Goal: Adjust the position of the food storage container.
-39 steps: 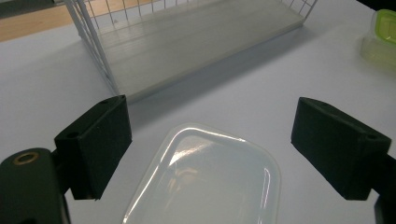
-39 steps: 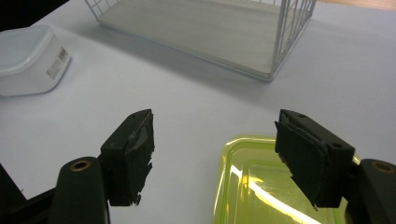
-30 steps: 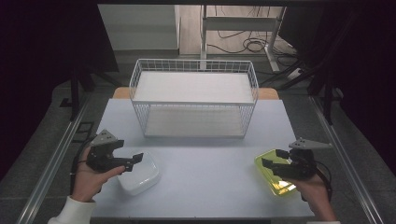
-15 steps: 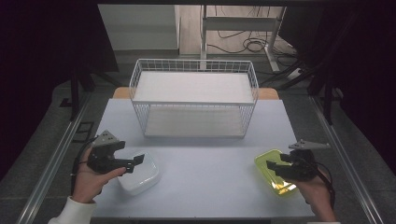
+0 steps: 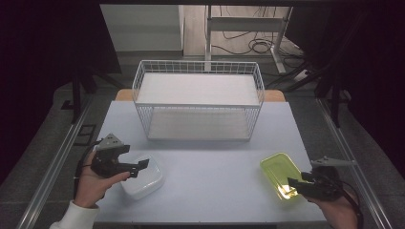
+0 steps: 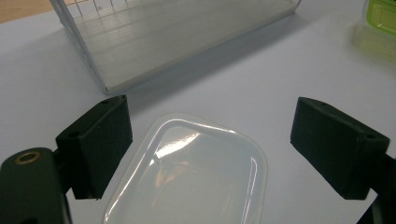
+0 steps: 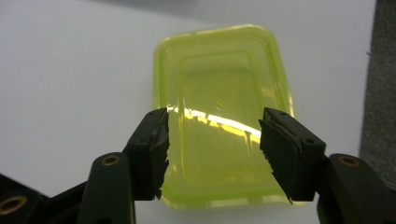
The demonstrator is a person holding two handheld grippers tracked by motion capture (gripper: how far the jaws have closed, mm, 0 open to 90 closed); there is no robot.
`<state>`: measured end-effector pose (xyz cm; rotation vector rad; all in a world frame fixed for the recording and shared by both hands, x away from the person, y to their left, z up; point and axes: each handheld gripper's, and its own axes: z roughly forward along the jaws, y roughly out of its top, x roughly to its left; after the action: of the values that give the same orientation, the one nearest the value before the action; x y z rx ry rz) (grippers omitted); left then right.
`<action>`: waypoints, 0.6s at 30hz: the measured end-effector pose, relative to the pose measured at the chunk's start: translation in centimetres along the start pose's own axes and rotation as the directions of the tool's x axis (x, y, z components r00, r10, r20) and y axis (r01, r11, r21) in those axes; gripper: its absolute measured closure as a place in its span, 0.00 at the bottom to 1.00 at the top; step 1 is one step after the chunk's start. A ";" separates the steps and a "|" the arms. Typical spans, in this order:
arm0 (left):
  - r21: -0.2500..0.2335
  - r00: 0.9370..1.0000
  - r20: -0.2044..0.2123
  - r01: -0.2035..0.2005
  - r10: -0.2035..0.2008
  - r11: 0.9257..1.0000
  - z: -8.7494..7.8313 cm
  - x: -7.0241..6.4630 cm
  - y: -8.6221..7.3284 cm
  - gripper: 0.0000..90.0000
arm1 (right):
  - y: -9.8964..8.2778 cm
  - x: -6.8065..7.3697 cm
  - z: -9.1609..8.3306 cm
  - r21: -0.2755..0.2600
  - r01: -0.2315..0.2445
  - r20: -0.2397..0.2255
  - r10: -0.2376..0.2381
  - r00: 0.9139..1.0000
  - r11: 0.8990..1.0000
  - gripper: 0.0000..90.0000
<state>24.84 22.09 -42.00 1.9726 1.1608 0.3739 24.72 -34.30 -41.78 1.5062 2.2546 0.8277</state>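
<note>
A white lidded container [image 5: 145, 182] lies at the near left of the pale table [image 5: 215, 162]. My left gripper [image 5: 133, 158] hovers at its left edge with jaws wide open. In the left gripper view the white container [image 6: 187, 177] lies below and between the jaws of the left gripper [image 6: 215, 135], untouched. A yellow-green container [image 5: 277, 169] lies near the right. My right gripper [image 5: 297, 181] is at its near end. Its jaws have just been closing, and in the right gripper view they stand apart over the yellow-green container [image 7: 219, 84], right gripper [image 7: 214, 140] not gripping it.
A white wire basket [image 5: 198, 106] with a flat shelf stands across the back middle of the table; its base [image 6: 163, 42] is seen ahead of the left gripper. The yellow-green container [image 6: 380, 18] shows far off. Dark floor and cables surround the table.
The right gripper has drawn back toward the near right edge, off the middle of the yellow-green container, and its jaws have narrowed. The left gripper and both containers have stayed put.
</note>
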 end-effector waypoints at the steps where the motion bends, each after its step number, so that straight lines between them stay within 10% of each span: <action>1: 0.002 1.000 0.000 0.001 -0.001 1.000 0.1 0.0 0.0 0.14 | -0.5 -0.5 -0.7 0.010 -0.013 0.008 0.012 1.000 1.000 0.53; 11: 0.007 1.000 -0.006 0.003 -0.003 1.000 0.3 0.1 0.0 0.14 | -3.5 -3.5 -2.0 0.169 -0.060 0.082 0.046 0.996 0.984 0.91; 18: 0.017 1.000 -0.009 0.001 -0.001 1.000 0.4 0.1 -0.2 0.14 | -4.9 -3.8 -0.2 0.313 -0.034 0.009 0.033 0.999 0.949 0.99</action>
<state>25.07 22.02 -42.42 1.9866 1.1737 0.3737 22.52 -39.22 -44.89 1.6799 2.4532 0.4886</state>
